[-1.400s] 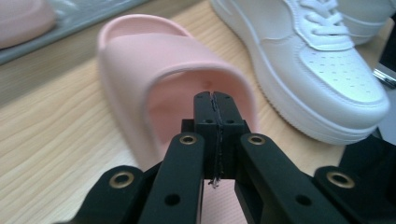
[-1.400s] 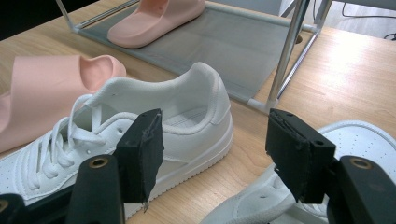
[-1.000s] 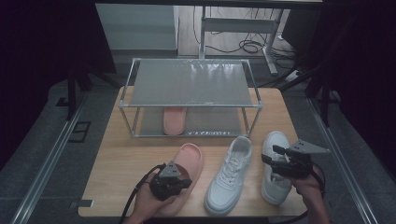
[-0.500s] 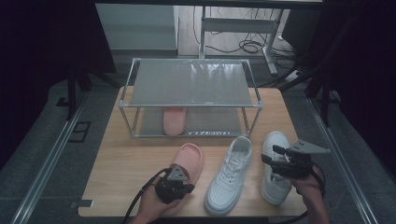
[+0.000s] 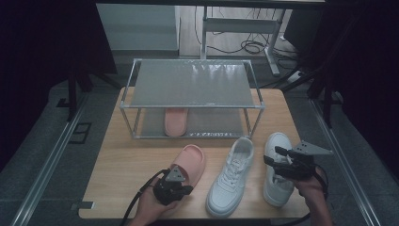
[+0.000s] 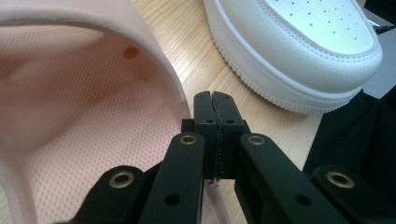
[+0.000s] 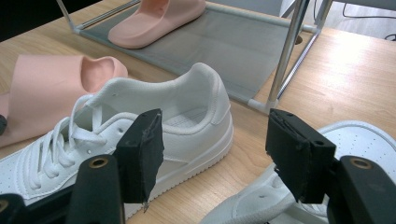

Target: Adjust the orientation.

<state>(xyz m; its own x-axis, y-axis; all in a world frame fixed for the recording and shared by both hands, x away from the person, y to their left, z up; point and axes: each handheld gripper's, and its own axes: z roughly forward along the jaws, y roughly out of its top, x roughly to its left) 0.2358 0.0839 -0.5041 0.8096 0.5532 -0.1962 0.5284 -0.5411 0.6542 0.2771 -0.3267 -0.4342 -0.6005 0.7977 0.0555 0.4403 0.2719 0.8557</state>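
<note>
Left gripper (image 6: 215, 100) jaws pressed together beside pink slipper (image 6: 84, 112) rim, right gripper (image 7: 212, 154) jaws spread wide above white sneaker (image 7: 154, 135), second slipper (image 5: 176, 121) on rack (image 5: 193, 84) lower shelf.

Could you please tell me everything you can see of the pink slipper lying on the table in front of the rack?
The pink rubbery slipper is a one-piece slide with a broad closed strap and a finely dimpled footbed. It lies sole-down on the wooden table, in front of the metal shoe rack, left of the white lace-up sneaker. The left gripper, jaws together, sits at its near rim; whether it pinches that rim is unclear.
</note>
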